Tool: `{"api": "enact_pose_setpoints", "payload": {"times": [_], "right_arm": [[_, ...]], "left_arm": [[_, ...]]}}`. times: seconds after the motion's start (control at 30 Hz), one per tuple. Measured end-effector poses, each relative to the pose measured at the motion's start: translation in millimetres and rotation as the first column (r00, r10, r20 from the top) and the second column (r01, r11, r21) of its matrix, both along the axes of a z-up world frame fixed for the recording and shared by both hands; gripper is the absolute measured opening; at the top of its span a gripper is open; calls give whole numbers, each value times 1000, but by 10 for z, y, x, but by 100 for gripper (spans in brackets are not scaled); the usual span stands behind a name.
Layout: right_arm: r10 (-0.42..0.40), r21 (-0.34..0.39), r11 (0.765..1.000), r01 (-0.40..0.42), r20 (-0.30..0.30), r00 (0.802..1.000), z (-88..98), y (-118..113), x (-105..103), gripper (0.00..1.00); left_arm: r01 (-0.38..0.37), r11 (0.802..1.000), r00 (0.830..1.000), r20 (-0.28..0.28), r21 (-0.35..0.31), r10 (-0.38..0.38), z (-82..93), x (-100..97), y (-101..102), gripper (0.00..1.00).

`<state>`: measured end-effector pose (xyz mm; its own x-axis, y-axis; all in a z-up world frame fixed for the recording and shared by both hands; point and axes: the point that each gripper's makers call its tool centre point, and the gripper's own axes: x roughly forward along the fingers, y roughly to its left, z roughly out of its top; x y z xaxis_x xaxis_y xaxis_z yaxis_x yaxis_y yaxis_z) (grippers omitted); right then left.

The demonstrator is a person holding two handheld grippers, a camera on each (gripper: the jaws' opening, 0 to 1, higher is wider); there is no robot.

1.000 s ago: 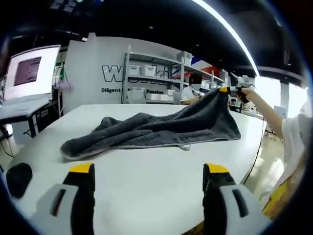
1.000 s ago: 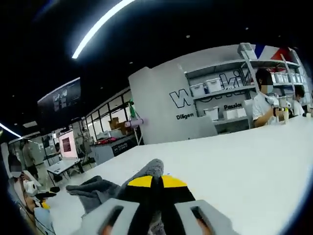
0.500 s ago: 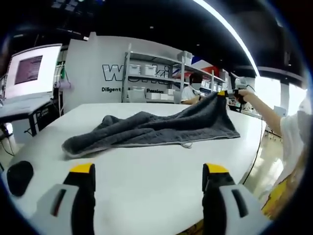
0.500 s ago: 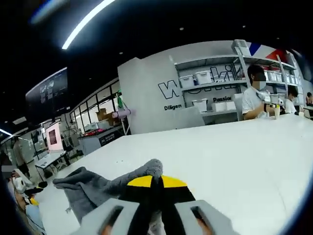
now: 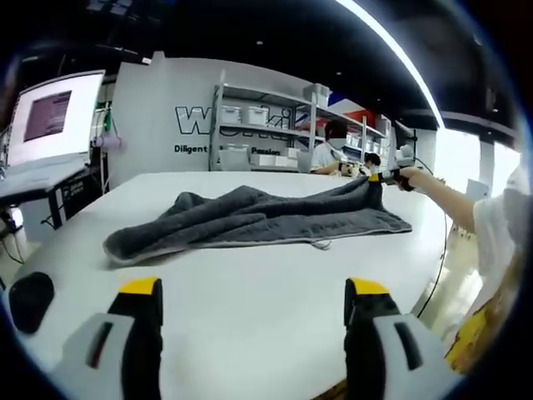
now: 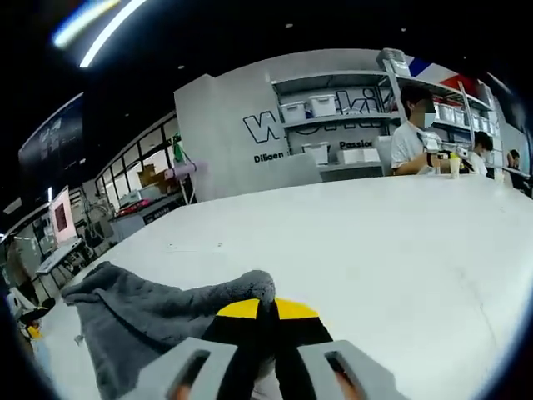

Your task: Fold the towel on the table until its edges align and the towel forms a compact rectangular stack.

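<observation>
Your right tongs [image 6: 266,310] were clamped on the towel [image 5: 250,221] corner; left tongs [image 5: 254,292] gaped idle. Grip the near corner before folding.

We are working with two yellow-tipped, grey-bodied handheld grippers.

In the left gripper view we are seeing the left gripper [image 5: 254,304] as two black jaws capped with yellow pads, each rising from a pale grey housing with a dark slot. The right gripper [image 6: 267,310] is showing the same yellow caps, black jaws and grey shells in its own view. At the right edge, our white short sleeve [image 5: 500,227] is showing above a yellow garment.
</observation>
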<state>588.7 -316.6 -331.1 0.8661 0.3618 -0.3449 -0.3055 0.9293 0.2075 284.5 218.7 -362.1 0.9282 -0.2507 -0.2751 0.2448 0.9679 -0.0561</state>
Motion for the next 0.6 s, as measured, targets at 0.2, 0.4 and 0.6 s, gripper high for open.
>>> {"api": "enact_pose_setpoints", "payload": {"times": [0.2,0.4,0.6], "right_arm": [[-11,3,1000,11,-13,1000,-89,-20,18,4],[-3,-1,1000,3,-8,1000,-67,-2,17,4],[-6,-25,1000,6,2,1000,-7,-3,-4,15]], "left_arm": [[-8,1000,1000,-5,-1,8,-17,-14,23,95],[-11,1000,1000,-10,-1,11,-30,-25,46,94],[-5,1000,1000,-10,0,5,-28,-33,34,94]]}}
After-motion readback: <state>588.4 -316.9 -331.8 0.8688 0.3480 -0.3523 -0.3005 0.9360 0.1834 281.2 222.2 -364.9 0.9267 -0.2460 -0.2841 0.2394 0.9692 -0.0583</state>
